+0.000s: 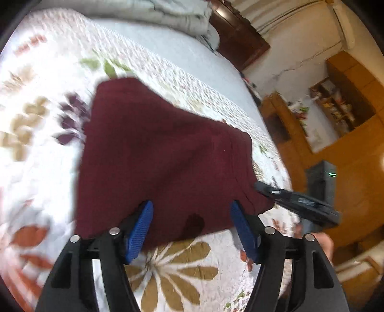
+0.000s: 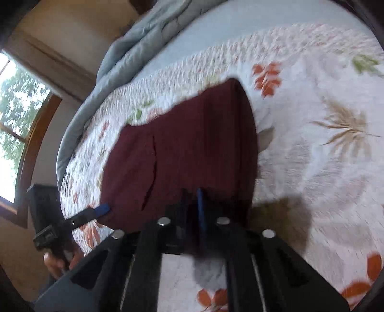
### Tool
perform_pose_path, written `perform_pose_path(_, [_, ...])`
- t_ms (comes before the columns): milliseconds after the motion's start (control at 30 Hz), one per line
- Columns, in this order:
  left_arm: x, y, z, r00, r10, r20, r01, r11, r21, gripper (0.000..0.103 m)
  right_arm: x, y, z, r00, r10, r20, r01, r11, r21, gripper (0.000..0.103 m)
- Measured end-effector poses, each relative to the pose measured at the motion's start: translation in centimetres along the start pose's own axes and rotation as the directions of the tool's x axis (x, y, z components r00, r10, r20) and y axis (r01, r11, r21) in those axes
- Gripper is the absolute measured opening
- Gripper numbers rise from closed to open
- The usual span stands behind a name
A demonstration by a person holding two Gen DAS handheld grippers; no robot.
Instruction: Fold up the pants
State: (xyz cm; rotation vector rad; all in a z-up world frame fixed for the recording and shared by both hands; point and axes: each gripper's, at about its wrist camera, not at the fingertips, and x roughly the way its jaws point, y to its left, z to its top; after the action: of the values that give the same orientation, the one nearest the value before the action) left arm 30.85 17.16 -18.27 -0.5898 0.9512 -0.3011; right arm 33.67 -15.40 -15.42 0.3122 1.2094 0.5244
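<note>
- Nearest to its own camera, the left gripper (image 1: pixel 192 223) had its two blue pads (image 1: pixel 141 230) wide apart, with nothing pressed between them. I judged it was held free above the cloth, ready to take or to smooth the near hem.
- The pants (image 1: pixel 163 153), dark red and already folded to a compact shape, lay flat on the flowered quilt (image 1: pixel 172 268). In the left wrist view their near edge was in the lower middle, just beyond and between the open pads.
- In the right wrist view, the right gripper (image 2: pixel 190 206) stood in the lower middle, over the near edge of the pants (image 2: pixel 192 148). Its fingers looked close together, but the picture was blurred. I could not tell whether they were closed or pinching cloth.
- In that view the left gripper (image 2: pixel 102 209) came in from the lower left, with its tip at the pants' near left corner. A hand (image 2: pixel 57 261) held it from below.
- In the left wrist view the right gripper (image 1: pixel 297 201) reached in from the right, its tip touching the pants' right edge. Probably both tools were placed at the two near corners for the next fold.
- Farther away, a grey blanket (image 1: pixel 168 14) lay bunched at the top of the frame, well apart from the pants.
</note>
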Motion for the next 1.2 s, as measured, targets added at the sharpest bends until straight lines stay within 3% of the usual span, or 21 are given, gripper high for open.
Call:
perform_pose_path(33, [-1.5,-1.4,-0.7,0.998,0.050,0.034,-0.052,0.997,0.052,0.068,-2.0,1.4,-1.2,0.999,-0.018,0.043,0.019,1.000,-0.016,0.076])
perform_pose_path(67, [-3.2,-2.8,-1.8,0.990,0.116,0.083,-0.124,0.987,0.105,0.075,-3.1,2.5,-2.3,0.997,-0.040,0.073,0.042,0.999,-0.029,0.091])
perform_pose_path(100, [-5.4,-4.8,-3.7,0.967,0.204,0.154,-0.228,0.960,0.162,0.093,-5.2,4.9,-4.8,0.988,-0.093,0.127,0.104,0.991,-0.086,0.091])
perform_pose_path(133, [-6.9,-6.1,-5.2,0.942,0.269,0.200,-0.307,0.932,0.192,0.099,-7.3,7.1,-7.6,0.977,-0.121,0.174,0.149,0.977,-0.155,0.092])
perform_pose_path(200, [-9.6,-8.5,-9.6,0.888,0.379,0.262,-0.440,0.866,0.238,0.099,-9.6,9.7,-11.9,0.952,-0.192,0.241,0.242,0.949,-0.201,0.098])
perform_pose_path(267, [-11.2,-9.6,-12.7,0.860,0.451,0.238,-0.501,0.833,0.234,0.099,-11.3,11.8,-16.5,0.921,-0.277,0.273,0.339,0.916,-0.216,0.098])
perform_pose_path(367, [-13.6,-10.4,-16.4,0.877,0.445,0.184,-0.476,0.858,0.195,0.099,-13.3,13.8,-21.9,0.893,-0.358,0.272,0.415,0.889,-0.193,0.099])
perform_pose_path(400, [-14.8,-11.2,-17.8,0.860,0.468,0.203,-0.504,0.841,0.198,0.099,-14.6,14.7,-23.9,0.869,-0.401,0.291,0.458,0.874,-0.162,0.099])
perform_pose_path(433, [-16.1,-12.2,-18.9,0.829,0.510,0.229,-0.553,0.810,0.197,0.099,-14.7,14.9,-24.8,0.854,-0.428,0.295,0.483,0.863,-0.146,0.100])
perform_pose_path(500, [-18.1,-13.8,-20.5,0.794,0.553,0.252,-0.602,0.771,0.207,0.099,-16.2,16.3,-27.0,0.840,-0.459,0.289,0.511,0.848,-0.139,0.100])
perform_pose_path(567, [-20.0,-14.9,-21.4,0.783,0.551,0.287,-0.612,0.765,0.201,0.099,-17.5,17.3,-28.3,0.852,-0.445,0.276,0.498,0.852,-0.162,0.100])
perform_pose_path(600, [-21.4,-15.7,-22.0,0.788,0.534,0.307,-0.601,0.777,0.190,0.099,-18.7,18.0,-29.2,0.847,-0.444,0.293,0.501,0.851,-0.157,0.100])
perform_pose_path(667, [-23.6,-17.0,-22.8,0.816,0.483,0.316,-0.555,0.809,0.195,0.099,-20.1,19.0,-30.0,0.838,-0.437,0.328,0.499,0.856,-0.132,0.100])
perform_pose_path(700, [-24.4,-17.4,-23.1,0.822,0.470,0.323,-0.544,0.816,0.196,0.099,-21.3,19.6,-30.4,0.842,-0.420,0.340,0.483,0.867,-0.125,0.100])
perform_pose_path(933, [-28.8,-20.5,-25.9,0.816,0.442,0.372,-0.537,0.818,0.205,0.099,-26.3,23.5,-32.8,0.834,-0.366,0.413,0.458,0.877,-0.148,0.100])
perform_pose_path(1000, [-29.8,-20.9,-26.5,0.804,0.455,0.383,-0.548,0.816,0.183,0.099,-27.3,24.3,-33.2,0.833,-0.356,0.424,0.455,0.877,-0.158,0.100])
perform_pose_path(1200, [-31.5,-21.3,-26.7,0.799,0.453,0.396,-0.541,0.829,0.143,0.099,-28.5,25.4,-33.9,0.834,-0.346,0.430,0.456,0.871,-0.183,0.100])
